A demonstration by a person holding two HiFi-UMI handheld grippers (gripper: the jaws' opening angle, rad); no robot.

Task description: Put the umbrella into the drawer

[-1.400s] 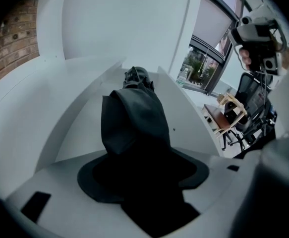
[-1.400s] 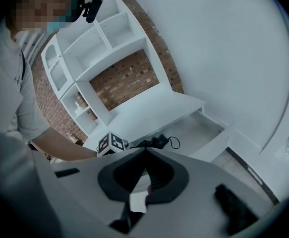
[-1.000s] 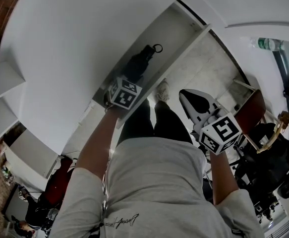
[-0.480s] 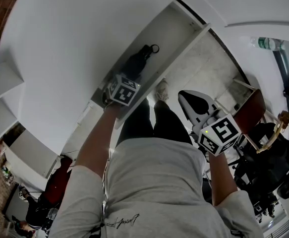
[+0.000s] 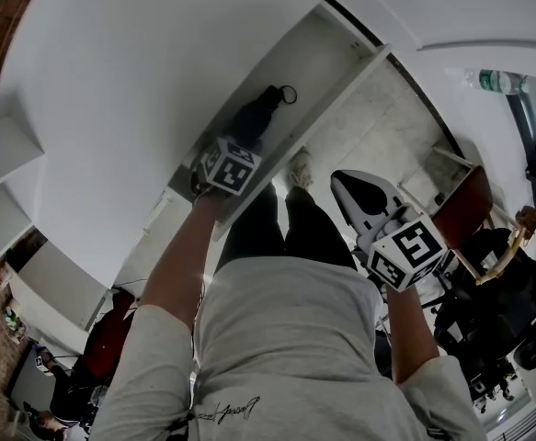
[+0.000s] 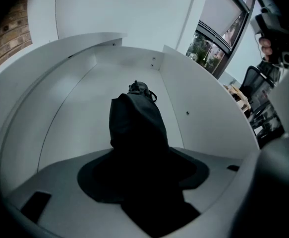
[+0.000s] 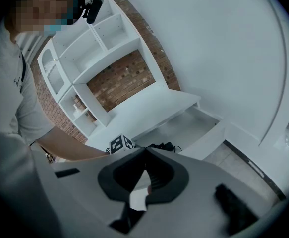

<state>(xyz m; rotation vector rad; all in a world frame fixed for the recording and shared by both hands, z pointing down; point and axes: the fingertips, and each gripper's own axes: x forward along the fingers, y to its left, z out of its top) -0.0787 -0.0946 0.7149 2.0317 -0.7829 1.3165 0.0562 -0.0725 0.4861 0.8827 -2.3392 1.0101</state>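
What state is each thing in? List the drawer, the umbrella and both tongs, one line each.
drawer: pulled open, with the umbrella inside.
umbrella: folded, lying along the drawer floor, loop end away from the person.
left tongs: shut on the umbrella's near end, down in the drawer.
right tongs: shut, tips together, nothing held, away from the drawer.

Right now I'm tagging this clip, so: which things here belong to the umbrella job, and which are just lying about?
Job: umbrella, in the left gripper; the open drawer around it.
Lying about: plastic bottle; white shelf unit; black office chair; right gripper, shut, empty.
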